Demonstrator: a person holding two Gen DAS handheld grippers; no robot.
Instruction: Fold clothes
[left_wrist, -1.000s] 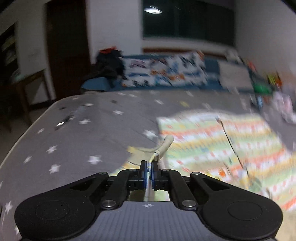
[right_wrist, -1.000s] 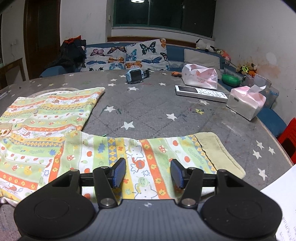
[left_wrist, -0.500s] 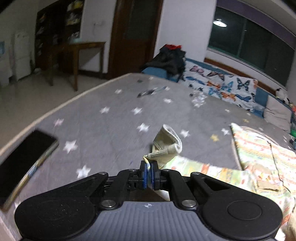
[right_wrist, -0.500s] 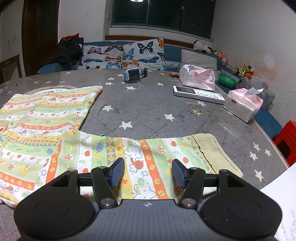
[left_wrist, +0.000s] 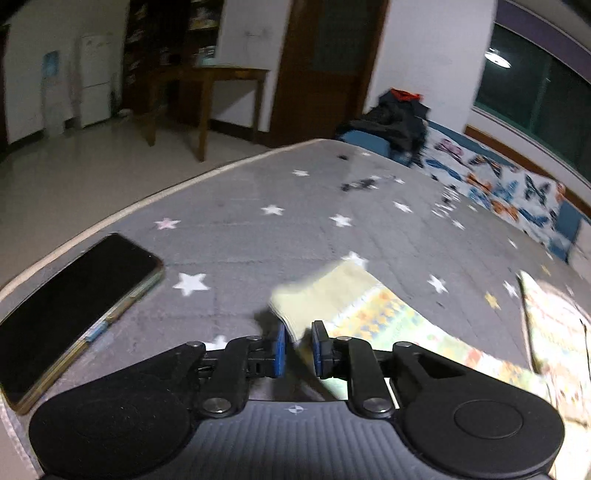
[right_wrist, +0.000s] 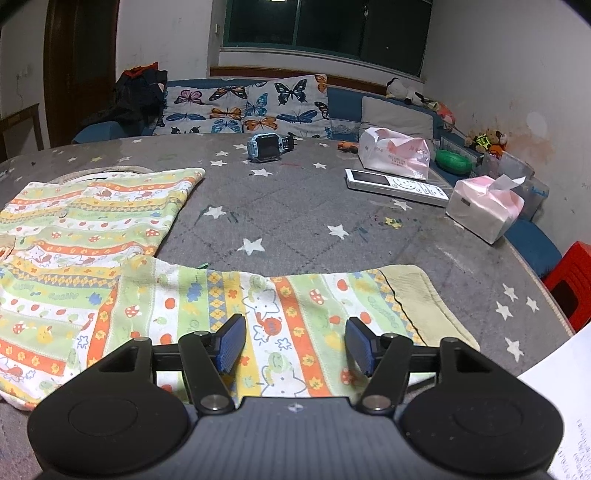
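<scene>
A child's striped patterned top lies spread on the grey star-print table. In the left wrist view its left sleeve lies stretched out flat, its pale cuff just ahead of my left gripper, whose jaws are now parted with the cuff edge lying loose between them. In the right wrist view the right sleeve lies flat with its cuff to the right; the body is at the left. My right gripper is open and empty just above this sleeve.
A black phone lies near the table's left edge. At the right are a smartwatch, a white remote, two pink tissue packs, a white paper and a red stool. A butterfly-print sofa stands behind.
My left gripper pulled the sleeve cuff outward to the left, laid it flat, and has opened, letting the cuff go. My right gripper has stayed open over the right sleeve.
</scene>
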